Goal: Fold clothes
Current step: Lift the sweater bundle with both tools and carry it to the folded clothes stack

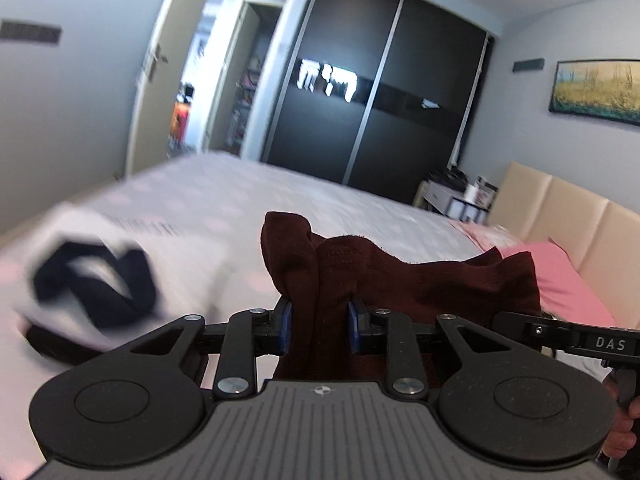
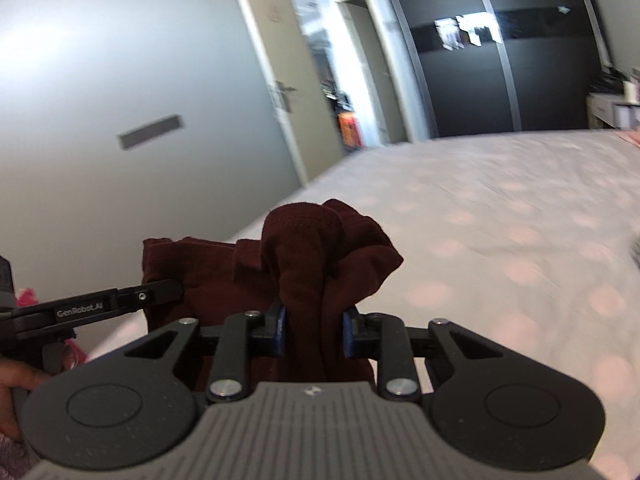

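A: How are the hands sitting?

B: Both are carrying their tools above the bed point(image 2: 500, 208), tipped a little downward. In the left wrist view, the left gripper point(image 1: 319, 322) is pointing toward twelve o'clock, and the right gripper's black bar is poking in at four o'clock with a hand point(image 1: 622, 420) gripping its handle. The right wrist view mirrors that: the right gripper point(image 2: 313, 330) is aiming at twelve, and the left tool is reaching in at nine o'clock, a hand point(image 2: 20, 392) holding it.

A: And the claws?

B: Both are standing narrow, and each is clamping a bunch of the dark red garment point(image 1: 400, 280) between its blue pads point(image 1: 285, 326).

A: Where is the garment lying?

B: It is hanging between the two tools. From the left claw the cloth is bulging up toward twelve and stretching off toward three o'clock. From the right claw the garment point(image 2: 320, 248) is bunching above the pads point(image 2: 349, 334) and spreading toward nine.

A: What is one view giving that the other is not?

B: The left view is showing a blurred white and dark blue garment point(image 1: 96, 280) at nine o'clock on the bed, a pink pillow point(image 1: 560, 280) at three, a beige headboard point(image 1: 560, 208) and a framed painting point(image 1: 596, 88). The right view is showing mostly the grey wall point(image 2: 100, 80) and an open door point(image 2: 288, 80).
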The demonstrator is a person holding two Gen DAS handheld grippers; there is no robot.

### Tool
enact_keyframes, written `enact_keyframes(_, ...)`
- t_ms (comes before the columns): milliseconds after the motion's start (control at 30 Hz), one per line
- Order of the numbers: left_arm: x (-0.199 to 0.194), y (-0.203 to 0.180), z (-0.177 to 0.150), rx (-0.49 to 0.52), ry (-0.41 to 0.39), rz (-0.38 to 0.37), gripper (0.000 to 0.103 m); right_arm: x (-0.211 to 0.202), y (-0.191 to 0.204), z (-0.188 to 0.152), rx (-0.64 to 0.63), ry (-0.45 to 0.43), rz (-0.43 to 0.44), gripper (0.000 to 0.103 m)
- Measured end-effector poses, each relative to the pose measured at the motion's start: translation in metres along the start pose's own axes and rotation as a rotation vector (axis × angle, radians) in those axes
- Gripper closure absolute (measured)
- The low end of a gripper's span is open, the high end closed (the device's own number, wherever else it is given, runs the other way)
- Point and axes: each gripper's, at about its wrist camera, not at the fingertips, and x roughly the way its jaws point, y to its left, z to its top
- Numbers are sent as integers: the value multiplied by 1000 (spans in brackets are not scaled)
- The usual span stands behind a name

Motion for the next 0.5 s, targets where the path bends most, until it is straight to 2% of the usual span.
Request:
enact_keyframes(167,-29,49,63,38,-54,85,79,39,55,45,2,-26,149,75)
enact_keyframes(267,-33,75,90,58,-75,143,79,69,84,66,-9,-26,213,75)
enact_keyframes(500,-9,126,118,68,-73,227,79,144,122,90,49,39,260,75)
